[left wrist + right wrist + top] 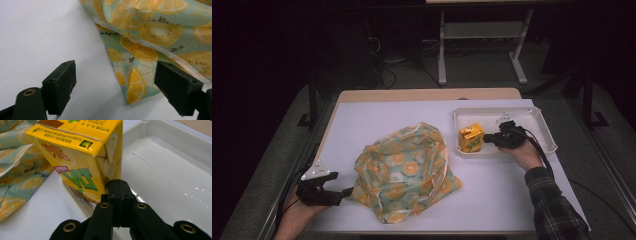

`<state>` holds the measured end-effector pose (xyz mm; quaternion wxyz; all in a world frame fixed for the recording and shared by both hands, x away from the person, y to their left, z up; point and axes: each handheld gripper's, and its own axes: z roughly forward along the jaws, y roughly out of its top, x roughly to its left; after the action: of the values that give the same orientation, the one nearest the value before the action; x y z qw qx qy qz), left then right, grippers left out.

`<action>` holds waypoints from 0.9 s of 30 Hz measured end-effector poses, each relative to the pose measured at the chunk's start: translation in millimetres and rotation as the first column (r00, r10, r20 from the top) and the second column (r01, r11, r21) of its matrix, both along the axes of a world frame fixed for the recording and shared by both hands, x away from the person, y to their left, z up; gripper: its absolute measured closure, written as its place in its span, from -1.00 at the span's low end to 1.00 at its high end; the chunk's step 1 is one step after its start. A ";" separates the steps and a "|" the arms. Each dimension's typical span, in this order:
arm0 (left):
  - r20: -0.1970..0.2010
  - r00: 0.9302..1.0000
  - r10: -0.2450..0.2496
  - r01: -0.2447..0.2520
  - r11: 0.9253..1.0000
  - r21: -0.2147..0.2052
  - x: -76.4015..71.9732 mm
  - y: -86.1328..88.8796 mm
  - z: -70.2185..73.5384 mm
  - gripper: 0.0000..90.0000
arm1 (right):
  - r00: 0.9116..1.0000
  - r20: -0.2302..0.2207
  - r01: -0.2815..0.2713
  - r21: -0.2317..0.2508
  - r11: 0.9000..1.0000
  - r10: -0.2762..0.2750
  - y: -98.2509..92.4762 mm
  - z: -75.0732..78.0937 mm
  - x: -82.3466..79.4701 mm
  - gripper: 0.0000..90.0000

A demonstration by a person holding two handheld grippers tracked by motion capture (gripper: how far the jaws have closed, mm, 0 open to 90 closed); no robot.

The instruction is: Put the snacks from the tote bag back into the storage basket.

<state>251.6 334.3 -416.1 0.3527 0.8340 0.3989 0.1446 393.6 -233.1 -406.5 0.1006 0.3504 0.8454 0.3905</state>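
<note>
A crumpled cloth bag (404,170) printed with orange and lemon slices lies in the middle of the white table. My left gripper (348,191) is open at the bag's near left corner. In the left gripper view that corner (135,87) lies on the table between the jaws of the left gripper (116,68), touching neither. A yellow drink carton (471,137) stands in the left end of a white tray (537,120). My right gripper (488,139) is shut. In the right gripper view its tips (119,182) rest against the edge of the tilted carton (75,157), with nothing seen between them.
The tray (170,170) is bare to the right of the carton. The bag (17,177) reaches close to the tray's left rim. A white sheet (377,120) covers the tabletop. Beyond the far edge are table legs and cables on the floor.
</note>
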 end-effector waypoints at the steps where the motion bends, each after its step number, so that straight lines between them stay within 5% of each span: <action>1: -0.002 1.000 -0.005 0.005 1.000 0.007 0.5 0.7 0.3 -0.62 | 1.000 -0.004 -0.003 0.000 1.000 0.003 0.6 0.2 -1.0 1.00; 27: -0.007 1.000 -0.023 0.023 1.000 0.008 4.8 -2.3 1.1 -0.62 | 1.000 -0.009 -0.025 -0.003 1.000 0.025 -2.6 3.3 -18.5 1.00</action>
<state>256.4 332.0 -415.0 0.3495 0.8404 0.3901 0.1392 375.1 -235.6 -403.1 0.0926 0.3415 0.8507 0.3887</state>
